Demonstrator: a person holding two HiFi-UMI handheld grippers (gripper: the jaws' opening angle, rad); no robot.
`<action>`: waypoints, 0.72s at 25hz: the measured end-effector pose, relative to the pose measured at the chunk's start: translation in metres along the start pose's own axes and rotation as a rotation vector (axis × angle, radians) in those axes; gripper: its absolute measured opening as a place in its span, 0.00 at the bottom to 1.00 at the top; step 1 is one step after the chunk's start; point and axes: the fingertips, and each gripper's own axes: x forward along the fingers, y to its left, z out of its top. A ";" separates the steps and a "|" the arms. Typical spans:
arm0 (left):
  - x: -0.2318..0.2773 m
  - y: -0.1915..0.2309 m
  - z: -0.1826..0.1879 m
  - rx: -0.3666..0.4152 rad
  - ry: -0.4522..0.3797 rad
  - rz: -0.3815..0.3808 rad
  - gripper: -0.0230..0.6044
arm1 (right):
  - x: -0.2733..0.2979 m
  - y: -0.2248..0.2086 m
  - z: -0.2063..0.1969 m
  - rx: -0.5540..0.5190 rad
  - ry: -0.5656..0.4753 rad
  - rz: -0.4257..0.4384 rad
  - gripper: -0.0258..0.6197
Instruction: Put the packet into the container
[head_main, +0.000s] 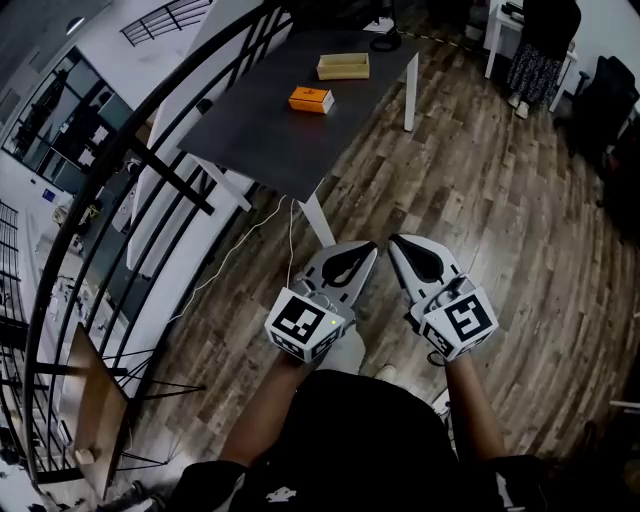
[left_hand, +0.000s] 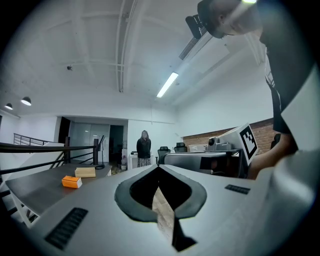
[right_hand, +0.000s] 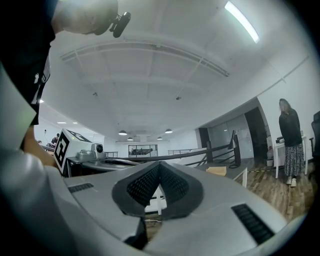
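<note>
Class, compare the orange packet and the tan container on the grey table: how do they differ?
The orange packet is a closed, bright box; the tan container is pale and open-topped. The packet lies nearer the person, the container farther back. The packet looks smaller than the container. Both rest flat on the table, apart.

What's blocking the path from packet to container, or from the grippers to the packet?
Nothing visible does. Bare table lies between the orange packet and the container beyond it. The left gripper and right gripper, both shut and empty, hang short of the table, over open floor.
</note>
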 end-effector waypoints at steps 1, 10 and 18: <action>0.003 0.007 0.000 0.001 -0.001 0.002 0.04 | 0.007 -0.004 0.000 0.000 0.001 -0.001 0.05; 0.032 0.107 0.004 0.004 -0.009 0.012 0.04 | 0.102 -0.040 0.000 -0.014 0.018 0.005 0.05; 0.046 0.182 0.023 0.002 -0.042 0.003 0.04 | 0.170 -0.065 0.020 -0.039 0.014 -0.017 0.05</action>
